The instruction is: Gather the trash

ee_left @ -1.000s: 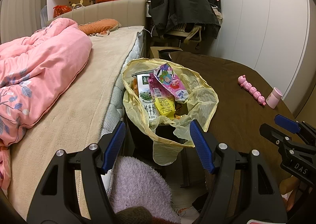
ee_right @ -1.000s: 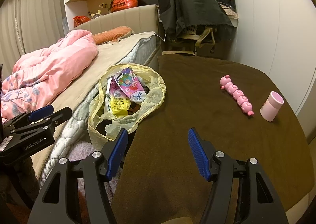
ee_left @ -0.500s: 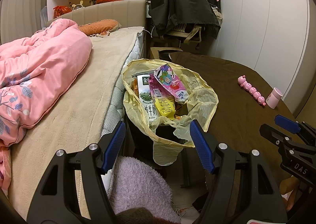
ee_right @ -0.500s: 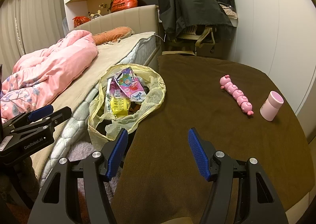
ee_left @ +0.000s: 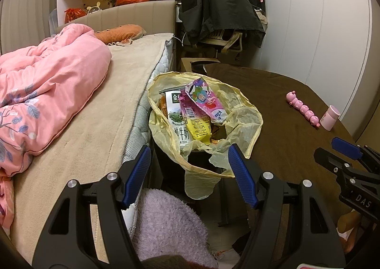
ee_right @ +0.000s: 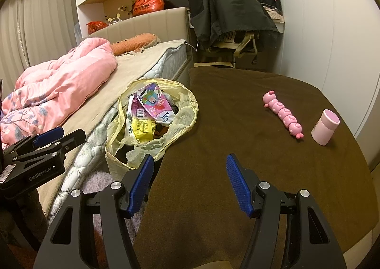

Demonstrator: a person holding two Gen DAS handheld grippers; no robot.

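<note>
Two tongs, both standing apart and empty.
My left gripper hangs just before the trash bag; my right gripper beside it.

1. Left gripper, jaws wide apart and empty, hangs over a yellow bag.
2. The bag holds a milk carton and wrappers.
3. A bed lies left, a brown table right.

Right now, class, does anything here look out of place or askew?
The bin liner sags unevenly, one flap hanging down the bin's front. The wrappers and milk carton inside poke up past its rim. On the table, the pink toy lies flat; the pink cup stands slightly tilted.
</note>
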